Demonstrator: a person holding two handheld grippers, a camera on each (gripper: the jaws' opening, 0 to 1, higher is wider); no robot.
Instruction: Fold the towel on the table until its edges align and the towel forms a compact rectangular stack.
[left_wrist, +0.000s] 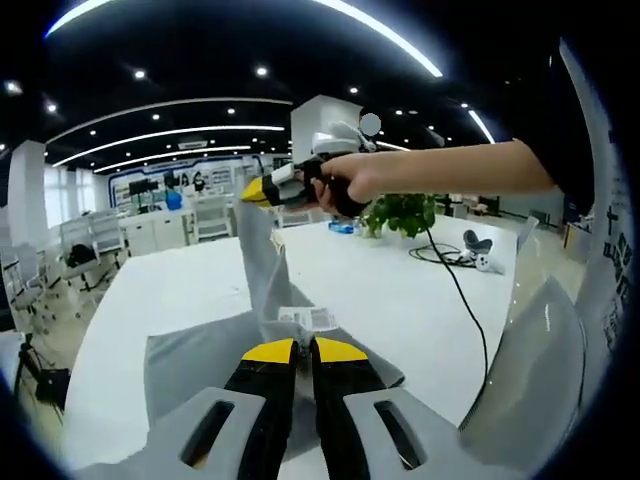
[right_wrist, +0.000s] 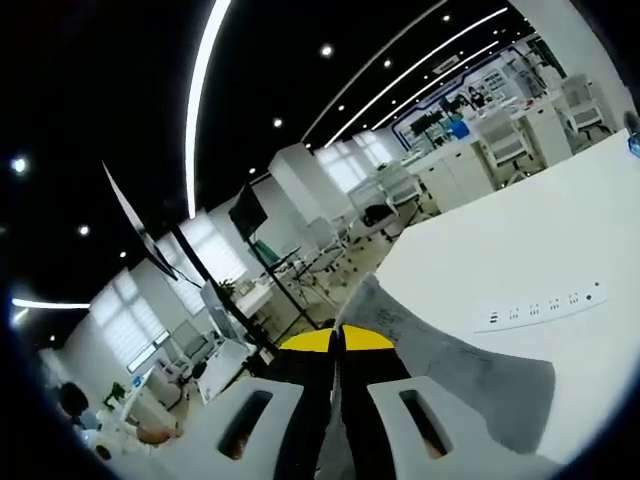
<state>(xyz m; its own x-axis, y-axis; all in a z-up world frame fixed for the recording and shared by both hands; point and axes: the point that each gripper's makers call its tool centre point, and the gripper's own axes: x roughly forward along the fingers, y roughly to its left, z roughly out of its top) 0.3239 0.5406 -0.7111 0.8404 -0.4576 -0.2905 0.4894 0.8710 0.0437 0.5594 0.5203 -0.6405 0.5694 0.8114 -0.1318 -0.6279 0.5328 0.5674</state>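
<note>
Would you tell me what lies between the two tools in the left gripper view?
The grey towel spans it: pinched in the left tool and rising in a strip to the right tool. A white label sits near the left tool.

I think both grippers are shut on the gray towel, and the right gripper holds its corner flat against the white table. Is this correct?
Not quite. Both grippers are shut on the gray towel, but the right gripper holds its corner lifted above the white table, not flat against it. The left gripper view shows the cloth rising in a peak to it, while the left gripper pinches the near edge low.
</note>
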